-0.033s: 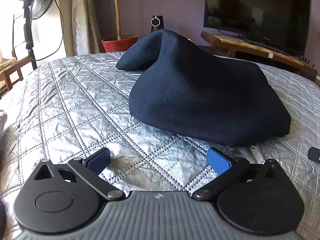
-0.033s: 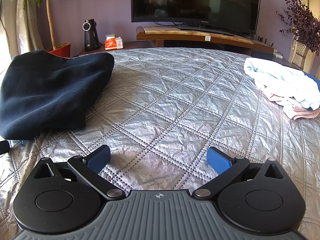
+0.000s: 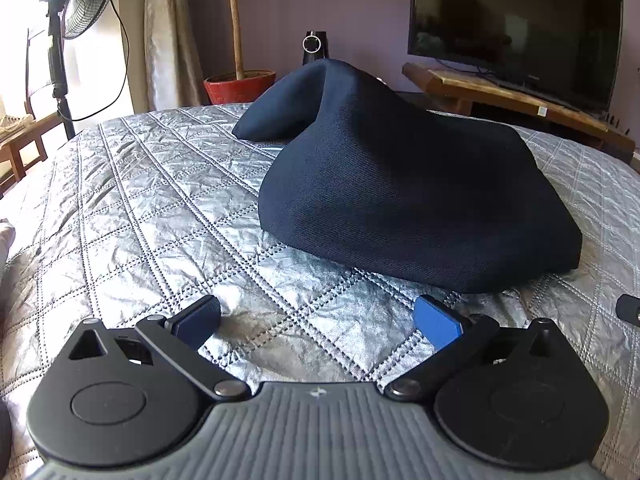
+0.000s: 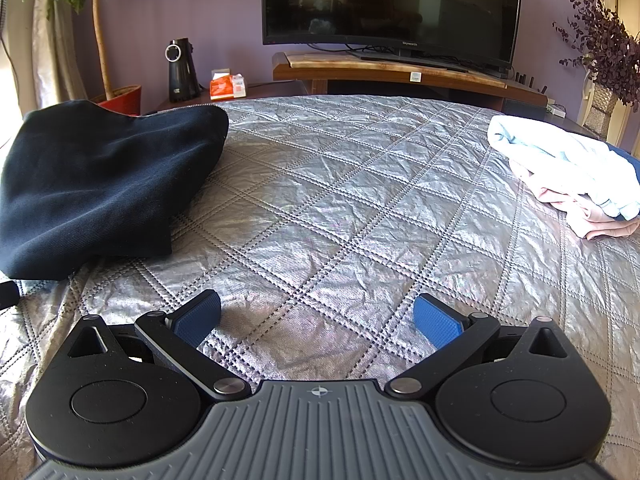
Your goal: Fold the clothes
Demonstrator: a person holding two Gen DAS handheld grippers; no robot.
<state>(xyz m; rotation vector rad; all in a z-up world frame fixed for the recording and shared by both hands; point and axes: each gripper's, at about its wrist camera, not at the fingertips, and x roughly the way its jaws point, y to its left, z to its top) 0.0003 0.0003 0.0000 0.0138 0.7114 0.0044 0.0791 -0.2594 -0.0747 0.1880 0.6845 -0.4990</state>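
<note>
One dark navy garment (image 3: 404, 200) lies humped on the silver quilted bed (image 3: 160, 208), near its left part, with a broad bare stretch of quilt between it and the one pale heap of clothes (image 4: 568, 176) by the right edge. Both hand-held grippers, the left hand-held gripper (image 3: 320, 318) and the right hand-held gripper (image 4: 318, 318), gape wide with nothing between their pads. Nothing has shifted from the earlier frames.

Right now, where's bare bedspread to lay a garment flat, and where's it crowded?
Widest bare patch: the middle of the quilted bedspread, between the dark navy garment and the pale clothes pile. A smaller bare stretch lies left of the navy garment in the left wrist view. Crowded: the pile's right edge.
</note>
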